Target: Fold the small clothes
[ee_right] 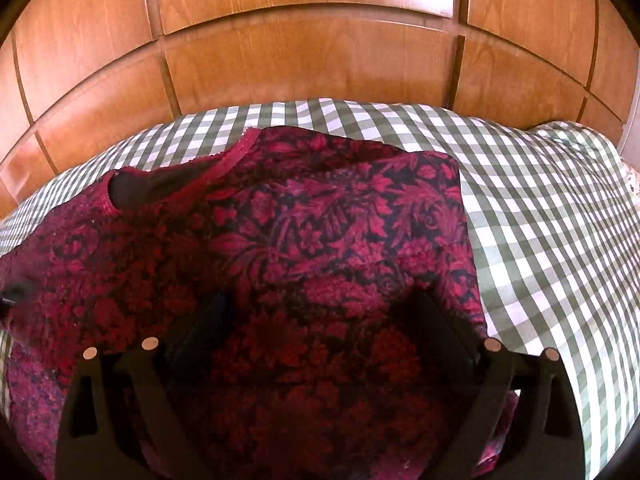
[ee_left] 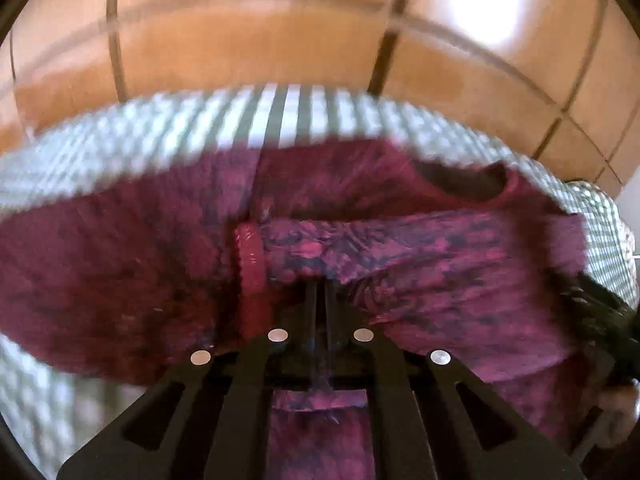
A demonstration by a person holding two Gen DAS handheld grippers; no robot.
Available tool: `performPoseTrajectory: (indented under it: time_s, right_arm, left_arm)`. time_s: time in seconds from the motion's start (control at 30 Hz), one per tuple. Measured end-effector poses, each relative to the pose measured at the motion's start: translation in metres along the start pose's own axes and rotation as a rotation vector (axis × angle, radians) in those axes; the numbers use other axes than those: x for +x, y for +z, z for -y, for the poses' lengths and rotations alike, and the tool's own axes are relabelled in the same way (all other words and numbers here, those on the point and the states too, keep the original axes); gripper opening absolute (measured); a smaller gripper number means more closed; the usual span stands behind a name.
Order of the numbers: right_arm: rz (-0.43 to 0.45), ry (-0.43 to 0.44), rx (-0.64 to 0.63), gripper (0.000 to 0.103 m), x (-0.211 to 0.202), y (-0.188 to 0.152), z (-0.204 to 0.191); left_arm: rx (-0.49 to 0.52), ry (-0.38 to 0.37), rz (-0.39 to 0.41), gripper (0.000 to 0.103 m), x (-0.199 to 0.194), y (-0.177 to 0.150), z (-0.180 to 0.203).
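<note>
A small red and black floral top (ee_right: 320, 248) lies on a green and white checked cloth (ee_right: 540, 220). Its red-trimmed neckline (ee_right: 168, 184) points toward the far left in the right wrist view. My right gripper (ee_right: 320, 308) is open, its two fingers spread wide just over the garment's near part. In the blurred left wrist view my left gripper (ee_left: 320, 292) is shut on a fold of the top (ee_left: 400, 248), beside a red cuff or hem (ee_left: 252, 256). The right gripper's black frame (ee_left: 600, 312) shows at the right edge of that view.
Wooden panelled cabinet doors (ee_right: 320, 48) stand right behind the checked cloth. The cloth's edge falls away at the far right (ee_right: 612, 160). Bare checked cloth lies to the right of the garment.
</note>
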State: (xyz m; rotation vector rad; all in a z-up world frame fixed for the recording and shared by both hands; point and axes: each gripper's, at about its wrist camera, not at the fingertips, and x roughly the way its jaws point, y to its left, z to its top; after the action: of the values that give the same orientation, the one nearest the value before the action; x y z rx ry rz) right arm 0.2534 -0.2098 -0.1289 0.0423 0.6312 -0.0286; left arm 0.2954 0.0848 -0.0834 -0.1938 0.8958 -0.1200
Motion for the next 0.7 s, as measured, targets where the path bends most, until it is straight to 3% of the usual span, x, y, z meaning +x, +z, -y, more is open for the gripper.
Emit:
performPoseTrajectory:
  time_s: [0.17, 0.27, 0.3, 0.33, 0.4, 0.47, 0.57, 0.7]
  right_arm:
    - [0.008, -0.001, -0.004, 0.097, 0.003, 0.0, 0.001]
    - [0.011, 0.0, -0.005, 0.097, 0.003, 0.0, 0.001]
    - [0.012, 0.0, -0.005, 0.097, 0.002, 0.0, 0.001]
    - [0.013, -0.005, -0.008, 0.098, 0.002, 0.0, 0.001]
    - [0.014, -0.02, -0.015, 0.1, 0.001, 0.001, -0.001]
    - [0.012, -0.042, -0.021, 0.101, -0.005, 0.003, -0.002]
    - [0.004, -0.036, -0.015, 0.101, -0.023, 0.001, -0.005]
    - [0.034, 0.03, -0.055, 0.101, -0.059, -0.016, -0.019]
  left_arm:
    - [-0.1, -0.087, -0.005, 0.002, -0.006, 0.002, -0.019]
    - [-0.102, -0.092, 0.008, 0.002, -0.03, -0.006, -0.024]
    - [-0.108, -0.088, 0.016, 0.008, -0.04, -0.01, -0.031]
    - [-0.12, -0.09, 0.022, 0.041, -0.05, -0.014, -0.038]
    - [-0.189, -0.048, 0.064, 0.087, -0.073, -0.028, -0.061]
    - [-0.263, -0.028, 0.125, 0.087, -0.098, -0.043, -0.093]
    - [-0.375, 0.033, 0.133, 0.085, -0.124, -0.066, -0.151]
    - [-0.593, 0.093, 0.136, 0.074, -0.146, -0.094, -0.236]
